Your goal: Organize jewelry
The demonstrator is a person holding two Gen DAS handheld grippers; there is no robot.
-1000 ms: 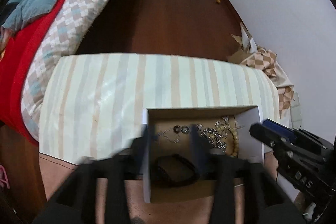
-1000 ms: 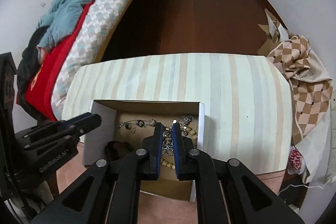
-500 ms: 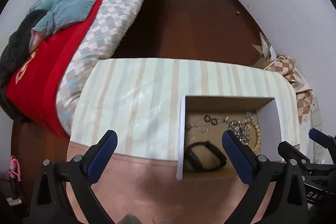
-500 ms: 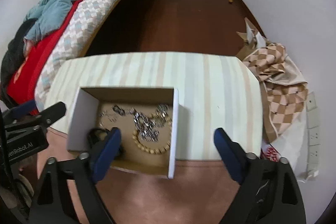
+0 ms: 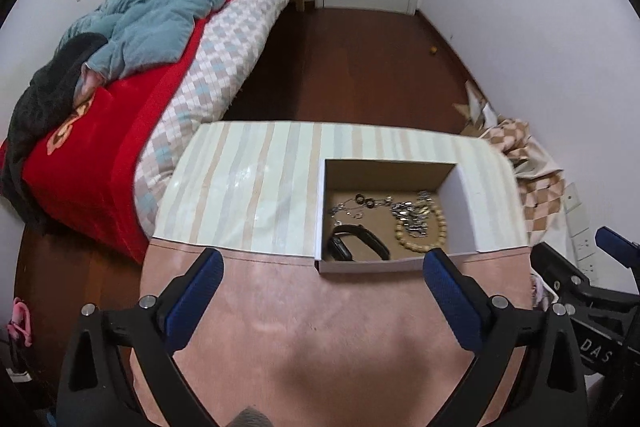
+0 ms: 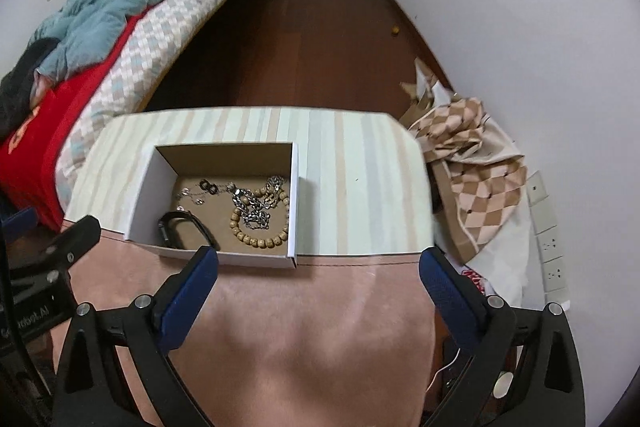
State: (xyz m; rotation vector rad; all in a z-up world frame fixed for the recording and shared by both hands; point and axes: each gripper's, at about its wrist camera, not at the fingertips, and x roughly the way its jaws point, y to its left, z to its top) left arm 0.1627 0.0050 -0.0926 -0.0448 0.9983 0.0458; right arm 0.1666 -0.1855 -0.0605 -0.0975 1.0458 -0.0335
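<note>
Both tools, left [image 5: 322, 285] and right [image 6: 318, 279], wide open and empty at frame bottom; jewelry sits in cardboard box [image 6: 294, 187] mid-frame, task looks near done.

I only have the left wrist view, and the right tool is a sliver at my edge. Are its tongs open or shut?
Observer: Open wide. The right tongs hold nothing and hover over the pink cloth in front of the box.
Operator: The box's left wall hides that inner side from me. What lies there?
Observer: The black band lies close to that wall at the near corner. I cannot tell if it touches.
Operator: What is on the floor past the table's right end?
Observer: A white bag with red print, next to the checked cloth.
</note>
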